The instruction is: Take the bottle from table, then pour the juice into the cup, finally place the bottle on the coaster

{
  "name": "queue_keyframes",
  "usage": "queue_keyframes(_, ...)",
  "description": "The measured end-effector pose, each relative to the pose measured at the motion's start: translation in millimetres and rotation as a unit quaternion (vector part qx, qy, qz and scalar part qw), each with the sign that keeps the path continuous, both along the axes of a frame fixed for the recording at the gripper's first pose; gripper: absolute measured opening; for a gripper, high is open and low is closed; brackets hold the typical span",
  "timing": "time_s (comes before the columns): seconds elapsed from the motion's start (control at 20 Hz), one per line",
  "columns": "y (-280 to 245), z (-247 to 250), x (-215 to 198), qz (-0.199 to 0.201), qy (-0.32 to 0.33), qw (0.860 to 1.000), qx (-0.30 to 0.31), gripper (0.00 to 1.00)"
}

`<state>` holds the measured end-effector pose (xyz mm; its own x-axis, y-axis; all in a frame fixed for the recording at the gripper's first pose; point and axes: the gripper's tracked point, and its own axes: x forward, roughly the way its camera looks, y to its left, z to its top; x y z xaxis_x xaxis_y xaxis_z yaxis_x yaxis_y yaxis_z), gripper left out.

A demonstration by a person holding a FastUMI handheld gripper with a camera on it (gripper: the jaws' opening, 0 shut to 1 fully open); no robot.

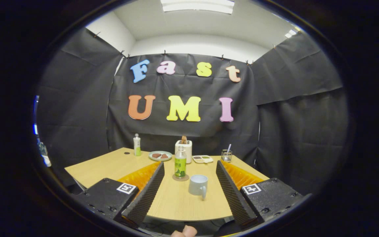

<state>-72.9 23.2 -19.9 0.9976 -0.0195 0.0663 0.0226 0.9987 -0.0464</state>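
A clear bottle (180, 163) with a green label stands upright on a round brown coaster (180, 178), on the wooden table (110, 168) beyond my fingers. A pale blue cup (198, 185) with its handle turned toward me sits just right of the bottle and a little nearer. My gripper (190, 187) is open, held back at the table's near edge, with nothing between the fingers (146, 194). Bottle and cup lie ahead in the gap between them.
Along the back of the table stand a second small bottle (137, 144), a plate with food (160, 155), a white toaster (184, 148), a small tray (202, 159) and a glass holder (226, 155). A person's fingertips (184, 231) show below the near edge.
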Motion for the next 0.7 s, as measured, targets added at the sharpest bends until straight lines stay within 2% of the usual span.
queue_keyframes(0.7,18,-7,-2,0.013,-0.004,1.000,0.015,1.00)
